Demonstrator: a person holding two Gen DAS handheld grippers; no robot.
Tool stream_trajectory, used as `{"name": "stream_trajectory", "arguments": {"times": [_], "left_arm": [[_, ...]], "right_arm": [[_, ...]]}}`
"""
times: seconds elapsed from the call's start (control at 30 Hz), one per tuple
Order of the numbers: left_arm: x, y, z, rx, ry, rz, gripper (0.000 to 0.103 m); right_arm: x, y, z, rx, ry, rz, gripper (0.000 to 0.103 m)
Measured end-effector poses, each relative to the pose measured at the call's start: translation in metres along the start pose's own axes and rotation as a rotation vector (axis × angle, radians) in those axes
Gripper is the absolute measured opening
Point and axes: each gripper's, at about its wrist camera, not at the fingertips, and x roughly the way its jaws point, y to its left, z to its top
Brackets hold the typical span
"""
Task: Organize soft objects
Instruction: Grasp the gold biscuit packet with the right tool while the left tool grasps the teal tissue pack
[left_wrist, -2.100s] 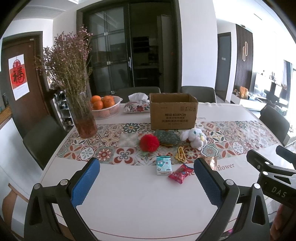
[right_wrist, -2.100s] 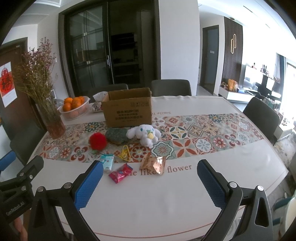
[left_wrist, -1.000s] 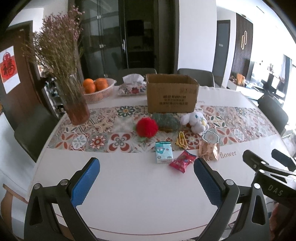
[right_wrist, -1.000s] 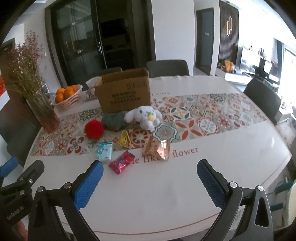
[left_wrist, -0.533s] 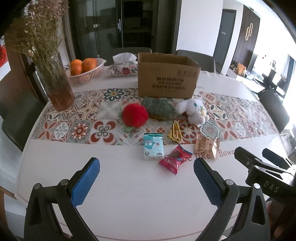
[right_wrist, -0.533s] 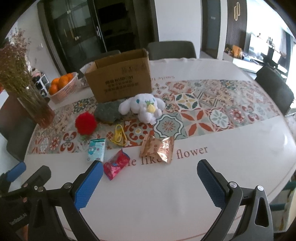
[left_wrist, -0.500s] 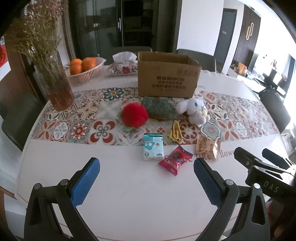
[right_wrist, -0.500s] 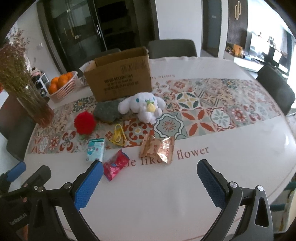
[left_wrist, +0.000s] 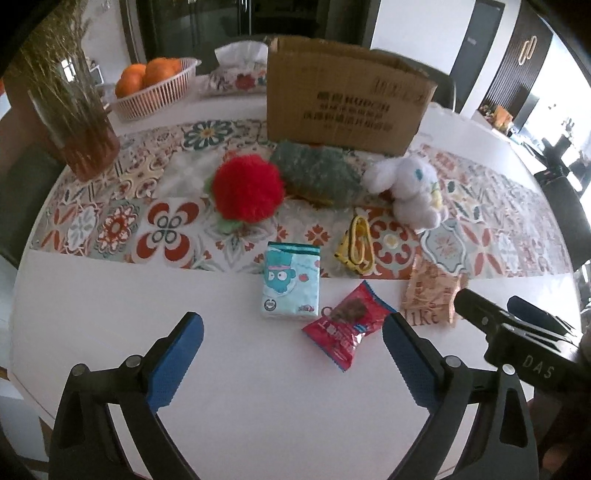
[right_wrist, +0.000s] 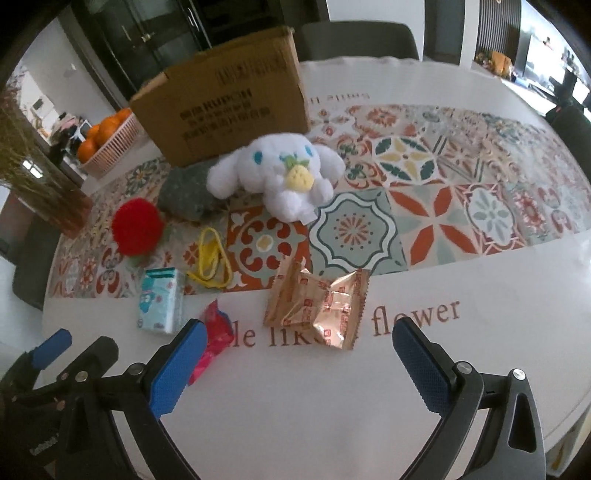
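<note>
Soft toys sitting on patterned runner (left_wrist: 110, 225), in front of cardboard box (left_wrist: 343, 99). Left to right across table (left_wrist: 110, 314): glass vase (left_wrist: 86, 144) holding dried stems, at far left. Pink basket (left_wrist: 155, 92) behind it, holding oranges (left_wrist: 147, 74). Floral tissue box (left_wrist: 236, 77) next, white tissue sticking out the top. Red pompom (left_wrist: 245, 190) on runner, touching green fuzzy piece (left_wrist: 316, 175), which butts against box front. Box interior not visible from either view, contents can't tell. White bunny plush (right_wrist: 275, 173) just right of green piece, near box corner. Yellow cord loop (left_wrist: 356, 249) in front of the plush. Near edge, on white cloth: teal tissue pack (left_wrist: 290, 286), red snack packet (left_wrist: 345, 328), gold snack packets (right_wrist: 319, 306), close together in a row. Left gripper (left_wrist: 291, 354) spread wide, nothing held, hovering short of teal pack and red packet. Right gripper (right_wrist: 295, 363) spread wide, nothing held, gold packets just beyond it.
</note>
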Motion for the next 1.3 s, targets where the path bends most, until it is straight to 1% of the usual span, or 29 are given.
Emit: {"name": "stream_trajectory", "arguments": {"times": [0.17,0.23,0.4,0.63,0.8,0.83,0.97,1.07,1.13,1.17,1.27,1.3], "left_arm": [[0.023,0.002,0.005,-0.003,0.047,0.013,0.096],[0.033,0.004,0.008,-0.002,0.067,0.014,0.094],[0.056,0.009,0.012,0.013,0.123,0.001,0.091],[0.077,0.008,0.02,0.039,0.153,-0.014,0.086],[0.09,0.01,0.025,0.042,0.174,-0.019,0.082],[0.092,0.009,0.026,0.045,0.175,-0.017,0.08],[0.105,0.008,0.029,0.047,0.197,-0.019,0.074],[0.111,0.009,0.031,0.047,0.205,-0.02,0.07],[0.115,0.009,0.033,0.047,0.209,-0.019,0.064],[0.117,0.01,0.034,0.046,0.213,-0.018,0.063],[0.122,0.012,0.035,0.048,0.225,-0.023,0.059],[0.121,0.012,0.035,0.049,0.22,-0.023,0.055]], "right_arm": [[0.022,0.0,0.007,0.006,0.04,-0.023,0.101],[0.03,0.0,0.008,0.015,0.06,-0.032,0.1],[0.047,-0.002,0.008,0.048,0.099,-0.045,0.097],[0.059,-0.004,0.01,0.066,0.108,-0.082,0.094],[0.073,-0.002,0.012,0.077,0.131,-0.084,0.09],[0.076,-0.001,0.012,0.081,0.14,-0.088,0.088],[0.083,0.0,0.011,0.09,0.15,-0.093,0.084],[0.089,-0.001,0.012,0.097,0.151,-0.095,0.078],[0.093,0.0,0.012,0.094,0.151,-0.094,0.077],[0.094,0.0,0.013,0.094,0.148,-0.095,0.077],[0.097,-0.003,0.013,0.089,0.139,-0.088,0.069],[0.097,-0.002,0.014,0.084,0.135,-0.087,0.065]]}}
